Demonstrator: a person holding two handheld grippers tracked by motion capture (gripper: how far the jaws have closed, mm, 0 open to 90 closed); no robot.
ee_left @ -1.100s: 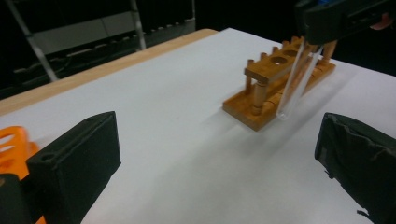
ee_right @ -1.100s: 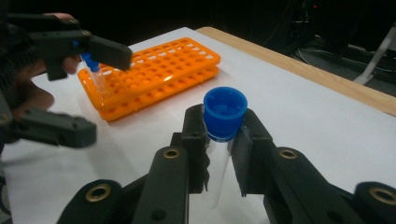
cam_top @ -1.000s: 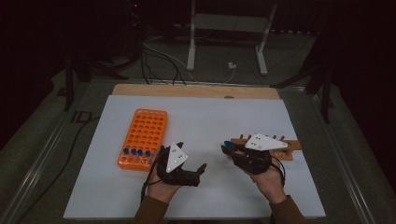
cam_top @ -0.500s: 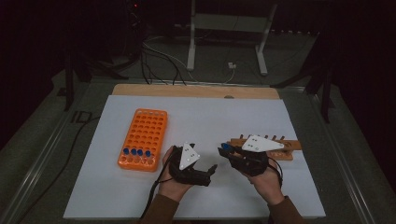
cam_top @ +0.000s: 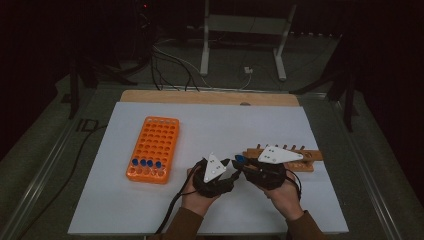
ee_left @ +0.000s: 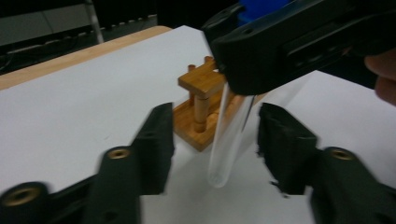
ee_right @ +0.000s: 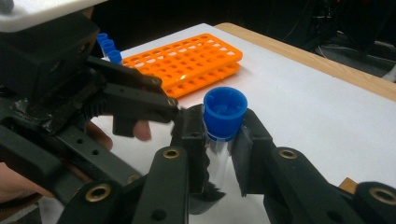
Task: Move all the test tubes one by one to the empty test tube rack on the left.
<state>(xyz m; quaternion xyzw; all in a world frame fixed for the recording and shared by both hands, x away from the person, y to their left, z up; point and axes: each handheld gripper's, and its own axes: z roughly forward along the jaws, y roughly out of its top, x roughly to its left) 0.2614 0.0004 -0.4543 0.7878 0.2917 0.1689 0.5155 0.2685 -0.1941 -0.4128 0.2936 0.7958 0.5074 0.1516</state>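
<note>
My right gripper [ee_right: 219, 140] is shut on a clear test tube [ee_left: 229, 135] just below its blue cap [ee_right: 225, 112], holding it upright above the white table. My left gripper [ee_left: 217, 126] has come in from the left; its jaws stand on either side of the tube's lower part and have just been closing, with a gap showing on both sides. In the high view the left gripper [cam_top: 231, 169] and the right gripper [cam_top: 242, 162] meet tip to tip at the table's front centre, the blue cap [cam_top: 240, 160] between them. A wooden tube stand [ee_left: 201, 107] sits right behind the tube.
An orange tube rack [cam_top: 152, 149] lies to the left, with several blue-capped tubes [cam_top: 146, 163] in its near row. The wooden tube stand [cam_top: 300, 159] sits to the right of the hands. A wooden strip [cam_top: 210, 97] edges the far side of the white mat.
The left hand has moved right, up to the right gripper, and its jaws have narrowed around the held tube. The right hand has kept still.
</note>
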